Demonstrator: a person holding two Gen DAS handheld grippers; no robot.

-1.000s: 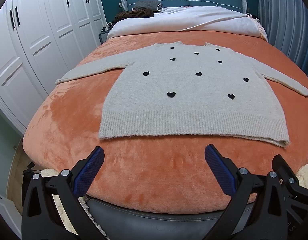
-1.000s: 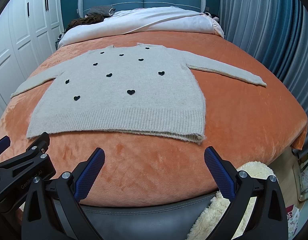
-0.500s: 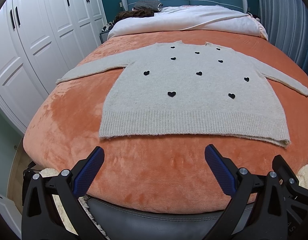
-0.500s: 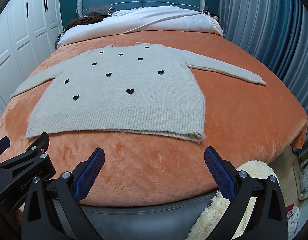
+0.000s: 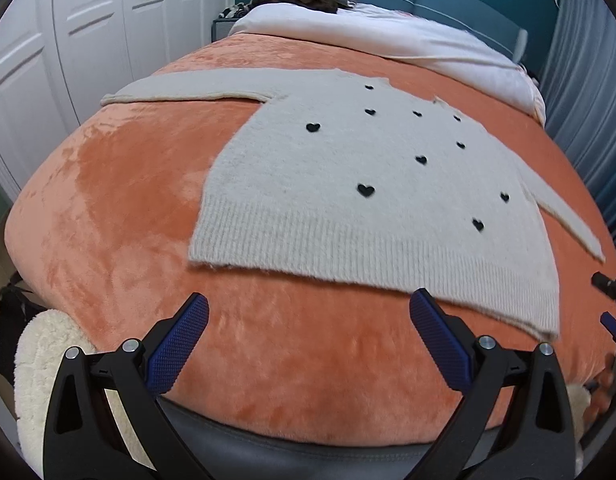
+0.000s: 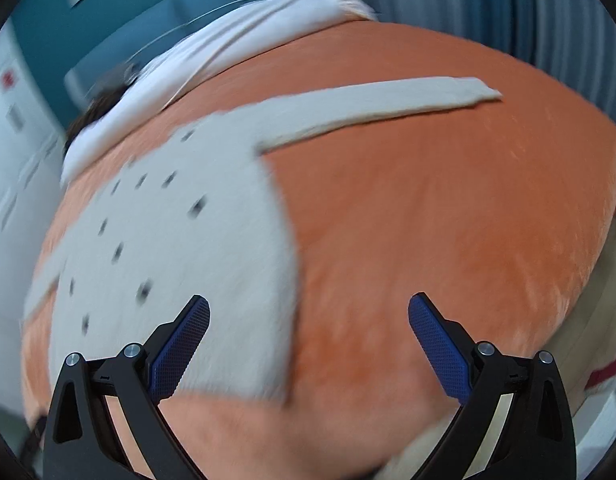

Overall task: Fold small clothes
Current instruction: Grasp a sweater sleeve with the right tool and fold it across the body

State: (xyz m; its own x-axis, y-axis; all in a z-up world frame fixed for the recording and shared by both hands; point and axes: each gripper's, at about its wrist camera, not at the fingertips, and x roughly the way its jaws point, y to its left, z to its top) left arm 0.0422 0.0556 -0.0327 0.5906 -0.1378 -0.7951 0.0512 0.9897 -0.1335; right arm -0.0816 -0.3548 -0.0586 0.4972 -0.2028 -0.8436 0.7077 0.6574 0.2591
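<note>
In your left view, the sweater (image 5: 360,192) lies flat and spread on the orange blanket (image 5: 108,208), and your left gripper (image 5: 308,344) hangs wide apart, empty, near its hem. In your blurred right view, your right gripper (image 6: 308,344) gapes empty over the sweater's (image 6: 176,260) lower right corner.

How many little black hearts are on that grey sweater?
9 on the sweater in the left wrist view: four near the neckline, one toward the left sleeve, two mid-chest, two low on the right side. None seem hidden, as it lies flat on the orange blanket.
</note>
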